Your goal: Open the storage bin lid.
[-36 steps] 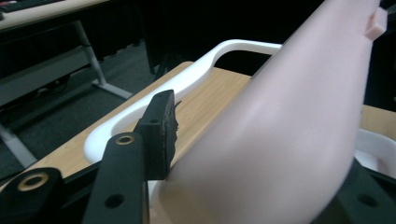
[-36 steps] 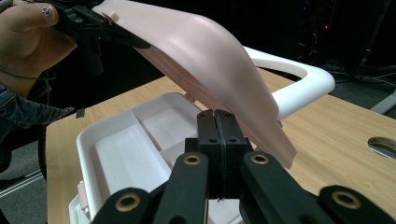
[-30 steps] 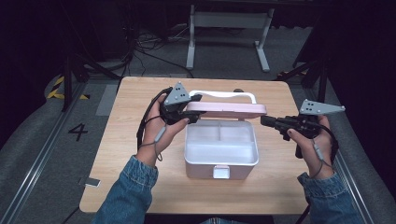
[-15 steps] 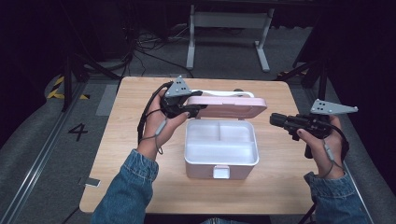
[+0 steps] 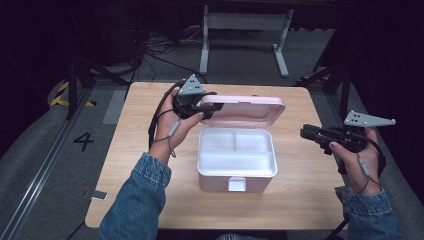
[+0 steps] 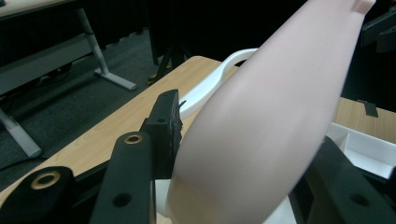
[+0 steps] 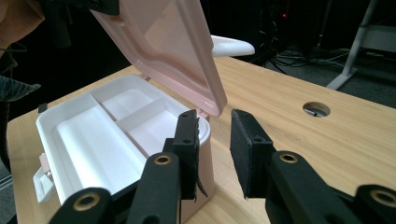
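Pink plastic, one lid (image 5: 243, 109), stood raised over one white box (image 5: 236, 161) sitting mid-table on the wooden table (image 5: 135, 165). Inside the box I counted three compartments: one long one along the front and two smaller ones behind it. One white latch (image 5: 236, 184) hung at the front wall. One white handle (image 6: 212, 86) curved out behind the lid. Two grippers were in play. The left gripper (image 5: 204, 107) had its jaws clamped on the lid's left corner, holding it up. The right gripper (image 5: 306, 133) hovered to the right of the box, jaws parted by a narrow gap, gripping nothing, with its pads (image 7: 243, 149) apart from the box wall.
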`<state>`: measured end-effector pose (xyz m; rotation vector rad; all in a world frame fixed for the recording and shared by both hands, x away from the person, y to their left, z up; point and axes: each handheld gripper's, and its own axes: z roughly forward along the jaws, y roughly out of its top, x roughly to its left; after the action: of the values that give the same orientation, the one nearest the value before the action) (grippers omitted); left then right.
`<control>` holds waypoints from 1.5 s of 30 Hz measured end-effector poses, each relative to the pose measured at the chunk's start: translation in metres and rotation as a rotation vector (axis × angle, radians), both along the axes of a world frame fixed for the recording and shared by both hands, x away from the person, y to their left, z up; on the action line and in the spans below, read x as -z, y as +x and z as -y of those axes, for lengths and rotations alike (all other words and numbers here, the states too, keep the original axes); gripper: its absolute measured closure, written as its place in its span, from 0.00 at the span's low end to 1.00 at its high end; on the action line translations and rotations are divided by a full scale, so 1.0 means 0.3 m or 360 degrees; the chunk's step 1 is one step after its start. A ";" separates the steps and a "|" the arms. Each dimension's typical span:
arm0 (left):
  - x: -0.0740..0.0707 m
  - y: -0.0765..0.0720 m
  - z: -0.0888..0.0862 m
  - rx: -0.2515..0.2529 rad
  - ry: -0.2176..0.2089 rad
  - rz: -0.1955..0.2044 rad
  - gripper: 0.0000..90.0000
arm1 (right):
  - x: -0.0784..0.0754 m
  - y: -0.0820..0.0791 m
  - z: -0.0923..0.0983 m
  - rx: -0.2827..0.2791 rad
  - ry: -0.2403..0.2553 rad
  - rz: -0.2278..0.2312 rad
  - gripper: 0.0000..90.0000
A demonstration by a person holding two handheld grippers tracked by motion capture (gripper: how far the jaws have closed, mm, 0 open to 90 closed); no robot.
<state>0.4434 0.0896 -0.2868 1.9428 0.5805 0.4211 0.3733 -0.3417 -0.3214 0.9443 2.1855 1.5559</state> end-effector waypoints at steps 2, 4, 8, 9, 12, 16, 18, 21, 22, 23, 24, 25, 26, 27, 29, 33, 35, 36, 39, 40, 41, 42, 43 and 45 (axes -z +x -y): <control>-0.002 0.007 0.001 -0.0006 0.0002 -0.0001 0.64 | 0.007 -0.002 0.010 0.0011 -0.0007 -0.0007 0.81; -0.003 0.016 0.002 -0.0007 0.0004 -0.0009 0.64 | 0.014 -0.003 0.020 0.0023 -0.0009 -0.0026 0.81; -0.004 0.040 0.005 -0.0022 0.0002 -0.0030 0.64 | 0.026 -0.004 0.035 0.0035 -0.0016 -0.0047 0.81; -0.005 0.049 0.006 -0.0024 0.0007 -0.0028 0.64 | 0.029 -0.003 0.039 0.0039 -0.0018 -0.0044 0.81; -0.006 0.068 0.009 -0.0040 0.0015 -0.0033 0.64 | 0.032 -0.005 0.048 0.0045 -0.0015 -0.0051 0.81; -0.002 0.095 0.011 -0.0060 0.0010 -0.0052 0.64 | 0.031 -0.006 0.055 0.0050 -0.0006 -0.0048 0.81; 0.001 0.112 0.014 -0.0073 0.0011 -0.0049 0.64 | 0.031 -0.006 0.056 0.0051 -0.0008 -0.0047 0.81; 0.006 0.135 0.016 -0.0081 0.0005 -0.0064 0.63 | 0.031 -0.006 0.058 0.0053 0.0000 -0.0051 0.81; 0.008 0.141 0.016 -0.0086 0.0003 -0.0063 0.63 | 0.032 -0.005 0.059 0.0055 -0.0001 -0.0048 0.81; 0.010 0.145 0.016 -0.0084 -0.0002 -0.0071 0.63 | 0.032 -0.004 0.060 0.0056 -0.0002 -0.0045 0.81; 0.012 0.150 0.016 -0.0091 -0.0005 -0.0075 0.63 | 0.032 -0.004 0.061 0.0055 -0.0001 -0.0049 0.81; 0.015 0.156 0.016 -0.0090 -0.0009 -0.0076 0.63 | 0.033 -0.004 0.062 0.0055 -0.0004 -0.0054 0.81; 0.017 0.163 0.017 -0.0097 -0.0018 -0.0087 0.63 | 0.034 -0.002 0.062 0.0057 -0.0001 -0.0054 0.81; 0.018 0.169 0.017 -0.0101 -0.0019 -0.0086 0.62 | 0.035 -0.001 0.062 0.0060 0.0002 -0.0058 0.81; 0.022 0.178 0.019 -0.0113 -0.0021 -0.0099 0.62 | 0.037 0.000 0.061 0.0055 -0.0001 -0.0062 0.81; 0.031 0.201 0.022 -0.0132 -0.0029 -0.0105 0.61 | 0.040 0.004 0.060 0.0054 -0.0001 -0.0065 0.80; 0.034 0.208 0.024 -0.0137 -0.0047 -0.0140 0.60 | 0.042 0.005 0.061 0.0056 0.0007 -0.0071 0.80; 0.034 0.214 0.023 -0.0133 -0.0042 -0.0148 0.60 | 0.043 0.006 0.061 0.0056 0.0006 -0.0071 0.80; 0.042 0.228 0.023 -0.0144 -0.0069 -0.0178 0.59 | 0.046 0.008 0.059 0.0054 0.0007 -0.0082 0.79; 0.046 0.235 0.022 -0.0149 -0.0083 -0.0186 0.59 | 0.047 0.009 0.059 0.0053 0.0003 -0.0078 0.79; 0.049 0.238 0.022 -0.0154 -0.0089 -0.0189 0.58 | 0.047 0.009 0.059 0.0051 0.0003 -0.0083 0.79; 0.053 0.243 0.021 -0.0159 -0.0090 -0.0190 0.58 | 0.048 0.009 0.059 0.0050 0.0003 -0.0083 0.79; 0.056 0.247 0.020 -0.0170 -0.0090 -0.0186 0.57 | 0.049 0.010 0.059 0.0050 0.0005 -0.0080 0.79; 0.062 0.254 0.016 -0.0184 -0.0082 -0.0185 0.56 | 0.051 0.011 0.060 0.0049 -0.0001 -0.0078 0.79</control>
<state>0.5197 0.0847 -0.3053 1.8991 0.7746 0.3632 0.3766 -0.3597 -0.3366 1.0218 2.1935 1.5340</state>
